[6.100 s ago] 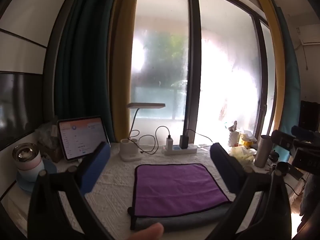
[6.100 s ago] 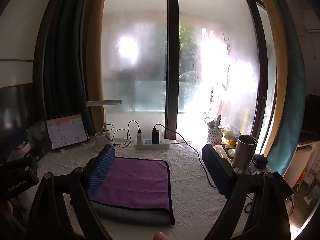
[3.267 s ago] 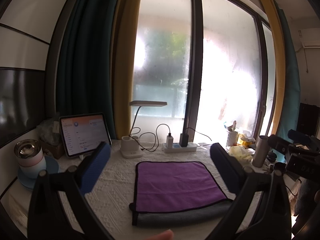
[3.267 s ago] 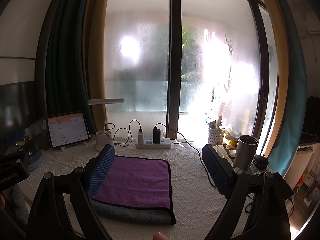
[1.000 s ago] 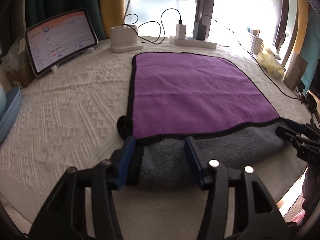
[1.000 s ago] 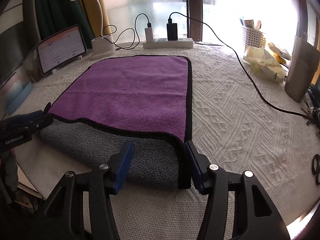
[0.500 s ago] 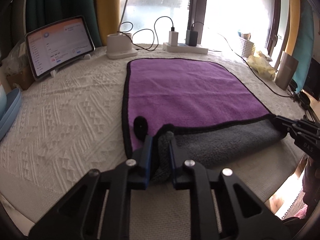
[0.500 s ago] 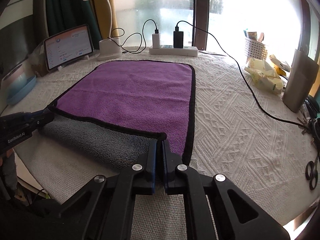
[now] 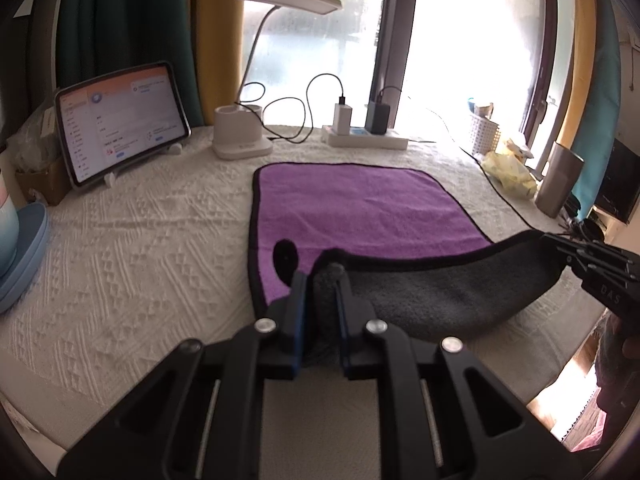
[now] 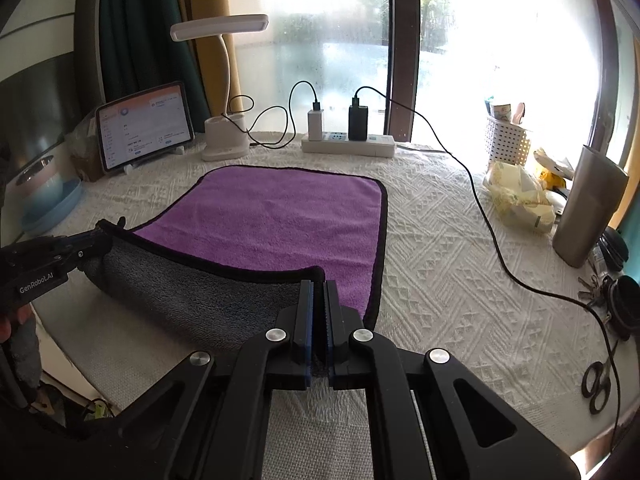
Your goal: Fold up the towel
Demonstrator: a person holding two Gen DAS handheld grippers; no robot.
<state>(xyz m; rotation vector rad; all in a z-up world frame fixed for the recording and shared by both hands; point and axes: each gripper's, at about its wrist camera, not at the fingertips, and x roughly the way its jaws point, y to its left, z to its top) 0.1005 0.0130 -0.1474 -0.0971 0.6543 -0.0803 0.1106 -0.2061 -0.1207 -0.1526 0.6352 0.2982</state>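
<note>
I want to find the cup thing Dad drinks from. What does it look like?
Look at the table by the big window. At its right edge, past the yellow wrappers, stands the tumbler. It is the only tall, plain silver thing there.

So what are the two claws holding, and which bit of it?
Both hold the towel: the left claw pinches its near left corner, the right claw its near right corner.
</note>
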